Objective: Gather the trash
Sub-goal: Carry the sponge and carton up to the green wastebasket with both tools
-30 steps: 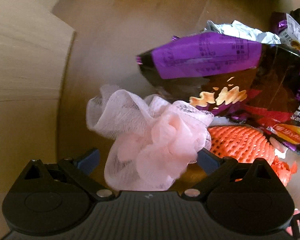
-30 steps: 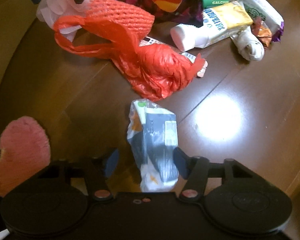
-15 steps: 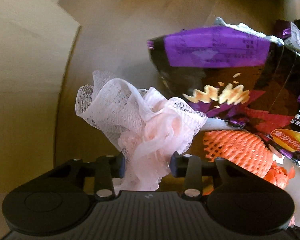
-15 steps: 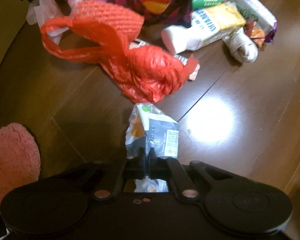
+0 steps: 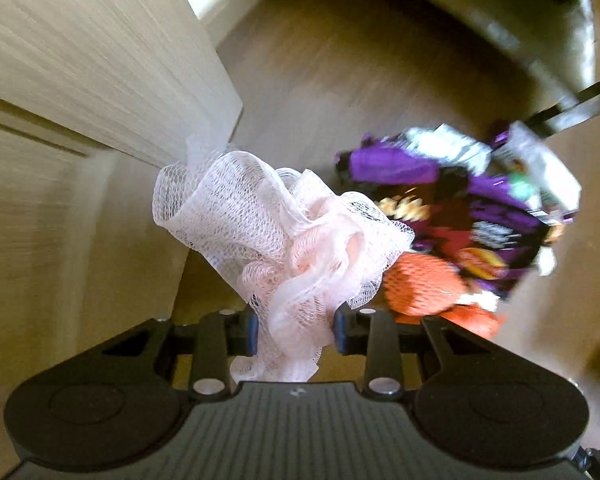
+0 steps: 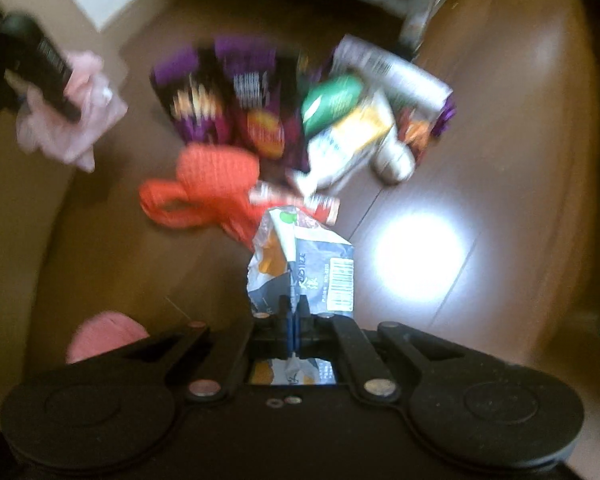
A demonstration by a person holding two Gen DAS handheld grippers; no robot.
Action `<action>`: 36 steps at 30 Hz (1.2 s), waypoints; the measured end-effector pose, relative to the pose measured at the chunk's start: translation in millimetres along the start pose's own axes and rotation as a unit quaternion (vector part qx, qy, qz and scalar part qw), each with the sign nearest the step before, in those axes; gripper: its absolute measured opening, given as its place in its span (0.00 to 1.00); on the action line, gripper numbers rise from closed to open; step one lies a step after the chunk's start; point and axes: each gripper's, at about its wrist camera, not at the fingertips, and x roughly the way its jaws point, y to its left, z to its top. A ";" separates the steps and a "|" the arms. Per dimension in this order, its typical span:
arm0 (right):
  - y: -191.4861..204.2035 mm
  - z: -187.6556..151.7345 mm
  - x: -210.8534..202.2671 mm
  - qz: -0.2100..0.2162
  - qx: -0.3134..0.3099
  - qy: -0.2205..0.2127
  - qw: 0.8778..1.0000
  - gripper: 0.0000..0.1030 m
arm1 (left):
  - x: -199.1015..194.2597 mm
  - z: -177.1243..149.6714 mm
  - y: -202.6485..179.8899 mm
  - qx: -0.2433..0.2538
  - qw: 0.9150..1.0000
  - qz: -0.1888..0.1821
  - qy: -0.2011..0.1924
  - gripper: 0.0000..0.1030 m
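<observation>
A pale pink mesh pouf (image 5: 284,224) hangs above the table between the blue pads of my left gripper (image 5: 294,328). The jaws are closing and squeeze the mesh at its lower end. In the right wrist view the same pouf (image 6: 88,120) appears at the upper left under the dark left tool. My right gripper (image 6: 293,312) is shut on a crumpled white, grey and orange wrapper (image 6: 312,264), pinched at its lower edge and held clear of the dark wooden table (image 6: 500,160). Both views are blurred by motion.
Below lies a pile of trash: a purple chip bag (image 6: 228,100), an orange foam net (image 6: 216,172), a white bottle with a yellow label (image 6: 340,152) and a green packet (image 6: 332,100). A pink fuzzy item (image 6: 104,332) sits at the lower left. A pale wood panel (image 5: 80,60) stands left.
Both grippers closed, the left on the pink mesh and the right on the wrapper. Both then rose, so the table and trash pile look smaller and farther away.
</observation>
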 end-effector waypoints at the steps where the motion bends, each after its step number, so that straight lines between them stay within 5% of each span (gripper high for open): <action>1: 1.1 3.2 -15.0 0.000 0.004 -0.007 1.000 0.01 | -19.7 -0.8 -1.1 -0.001 1.000 -0.003 -0.005 0.31; 11: 7.5 58.2 -201.6 0.010 0.056 -0.090 0.994 0.01 | -217.3 0.9 -15.0 0.039 0.995 -0.049 -0.076 0.31; 19: 6.3 108.8 -341.0 0.011 0.093 -0.171 0.981 0.01 | -366.2 20.9 -29.0 0.083 0.982 -0.097 -0.142 0.31; 27: 10.5 164.8 -445.4 -0.007 0.083 -0.235 0.968 0.01 | -464.2 48.3 -51.8 0.108 0.963 -0.146 -0.199 0.31; 36: -4.7 216.9 -515.9 -0.028 0.102 -0.293 0.950 0.01 | -544.0 80.8 -76.2 0.107 0.946 -0.185 -0.244 0.32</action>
